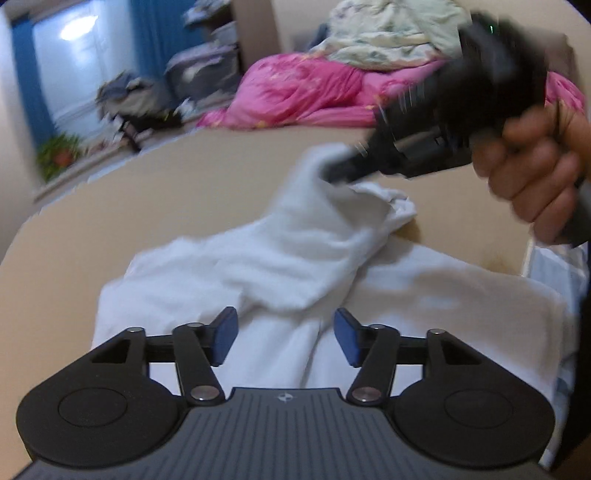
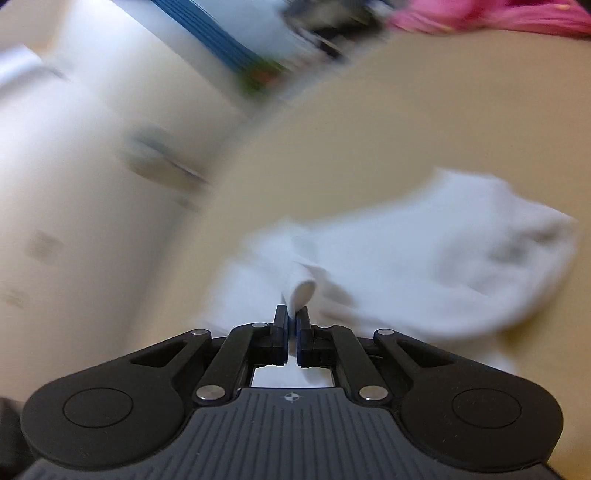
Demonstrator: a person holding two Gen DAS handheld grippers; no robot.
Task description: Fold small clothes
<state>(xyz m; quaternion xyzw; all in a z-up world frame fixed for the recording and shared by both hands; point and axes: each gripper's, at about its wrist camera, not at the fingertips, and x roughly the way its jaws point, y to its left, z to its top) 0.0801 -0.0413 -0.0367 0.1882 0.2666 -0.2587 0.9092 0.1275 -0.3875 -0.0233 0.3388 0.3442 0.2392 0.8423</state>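
Our right gripper pinches what looks like the white sock's cuff; our left gripper hangs agape over it, toe end toward the bed's far edge.

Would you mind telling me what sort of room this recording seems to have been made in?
Most likely a bedroom at home. A crumpled pink quilt with pale bedding heaped on it lies on the tan bed surface, and blue curtains frame a window behind.
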